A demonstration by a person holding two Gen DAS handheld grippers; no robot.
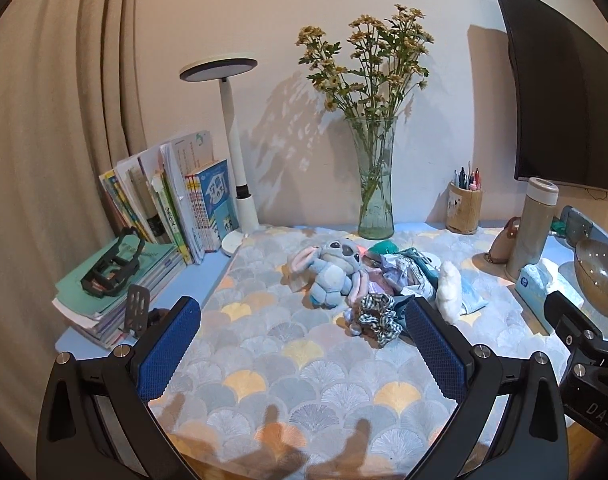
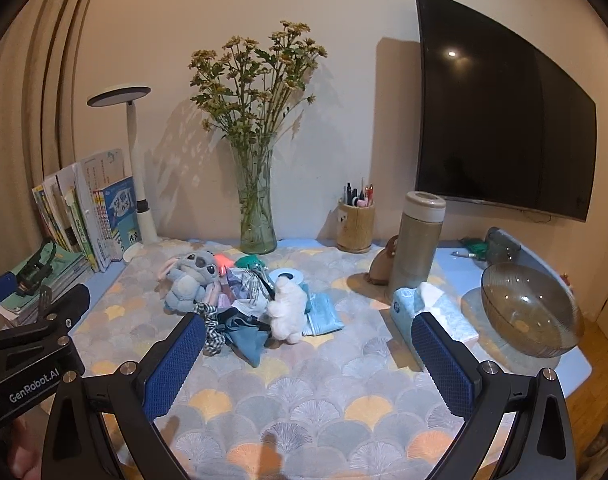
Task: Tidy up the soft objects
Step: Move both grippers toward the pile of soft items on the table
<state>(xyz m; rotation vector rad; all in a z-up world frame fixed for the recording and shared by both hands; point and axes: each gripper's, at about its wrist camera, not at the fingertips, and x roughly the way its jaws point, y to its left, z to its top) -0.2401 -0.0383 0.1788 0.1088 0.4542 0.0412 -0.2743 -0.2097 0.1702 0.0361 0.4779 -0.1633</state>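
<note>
Soft items: plush, scrunchie, white toy, cloths, all heaped mid-desk. Bowl to the right, empty. L gripper & R gripper: jaws released, holding nothing. Sorting apparently not begun; all items left.

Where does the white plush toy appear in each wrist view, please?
Left wrist: white plush toy right of centre, just above the right finger's tip.
Right wrist: white plush toy near centre, right of the soft pile.
Shared landmark: the glass vase behind it.
</note>
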